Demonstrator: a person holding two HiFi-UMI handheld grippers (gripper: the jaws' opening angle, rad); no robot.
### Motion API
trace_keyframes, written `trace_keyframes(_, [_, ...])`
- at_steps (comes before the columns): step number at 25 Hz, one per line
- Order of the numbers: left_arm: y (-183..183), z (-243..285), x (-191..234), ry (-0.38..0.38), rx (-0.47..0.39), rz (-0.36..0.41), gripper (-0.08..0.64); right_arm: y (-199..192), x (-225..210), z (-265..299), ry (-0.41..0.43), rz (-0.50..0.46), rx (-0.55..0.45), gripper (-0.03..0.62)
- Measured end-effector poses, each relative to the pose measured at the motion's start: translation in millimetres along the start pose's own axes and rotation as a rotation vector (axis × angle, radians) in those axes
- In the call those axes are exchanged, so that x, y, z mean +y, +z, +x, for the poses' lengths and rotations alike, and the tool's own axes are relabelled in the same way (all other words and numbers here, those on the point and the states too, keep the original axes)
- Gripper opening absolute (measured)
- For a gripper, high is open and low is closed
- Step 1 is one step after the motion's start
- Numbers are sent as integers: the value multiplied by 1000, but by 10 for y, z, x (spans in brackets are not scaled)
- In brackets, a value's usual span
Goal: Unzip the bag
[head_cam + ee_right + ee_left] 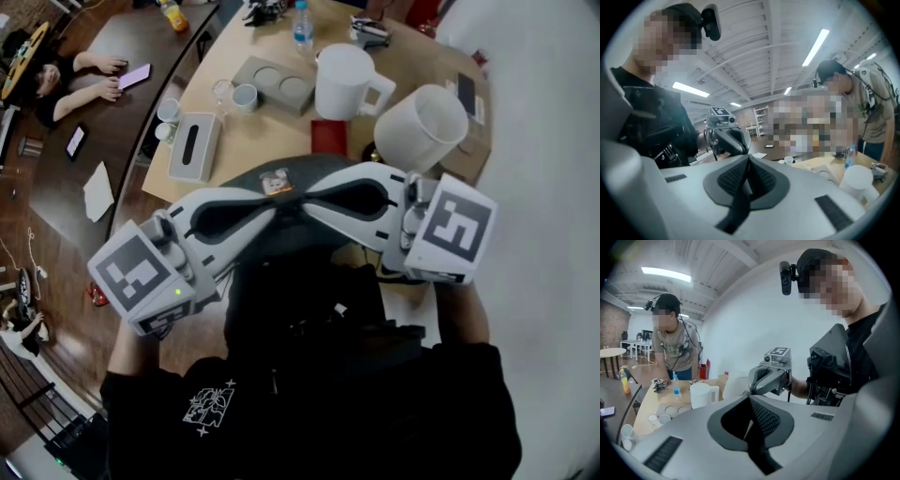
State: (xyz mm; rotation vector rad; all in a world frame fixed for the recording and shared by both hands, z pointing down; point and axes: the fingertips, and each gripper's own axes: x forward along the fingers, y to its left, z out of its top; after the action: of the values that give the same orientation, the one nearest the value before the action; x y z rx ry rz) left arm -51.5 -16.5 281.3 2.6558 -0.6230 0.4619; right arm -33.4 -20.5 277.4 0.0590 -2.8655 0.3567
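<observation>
A dark grey bag [314, 167] with a small printed label [277, 181] lies at the near edge of the wooden table [253, 131], close to my body. Both grippers hover over it and point at each other, tips almost touching. My left gripper [283, 208] comes in from the lower left and its jaws are shut [750, 398]. My right gripper [321, 199] comes in from the right, also shut [749, 157]. I see nothing between either pair of jaws. The zip is hidden under the grippers. Neither gripper view shows the bag.
Behind the bag stand a white pitcher [347, 80], a large white cup [422, 124], a red box [328, 137], a tissue box [194, 145], a grey tray [274, 84] and a water bottle [302, 24]. A person [672, 343] stands at the table's far side.
</observation>
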Motion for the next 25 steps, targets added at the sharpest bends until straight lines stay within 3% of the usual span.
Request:
trace_keyframes(3, [23,-44,69,71,-63,-33,8,21,-38,-11,-65,-14,-16,23])
trace_keyframes(8, [120,-124,117,122,-156,-90,8,40,-61,-43,-138,-11,-26,23])
trace_keyframes(10, [120,-137,117,139,-161,-79,8,19,-82,-61,-164,-8,-25,22])
trace_keyframes(17, [-12,-258,196,162,-199,-104,6,-4,-155,-115,-230,18,-63,20])
trace_keyframes(25, [-93,-355,257,147,-259,-211,3,-41,-182,-175,-265,60,-87,20])
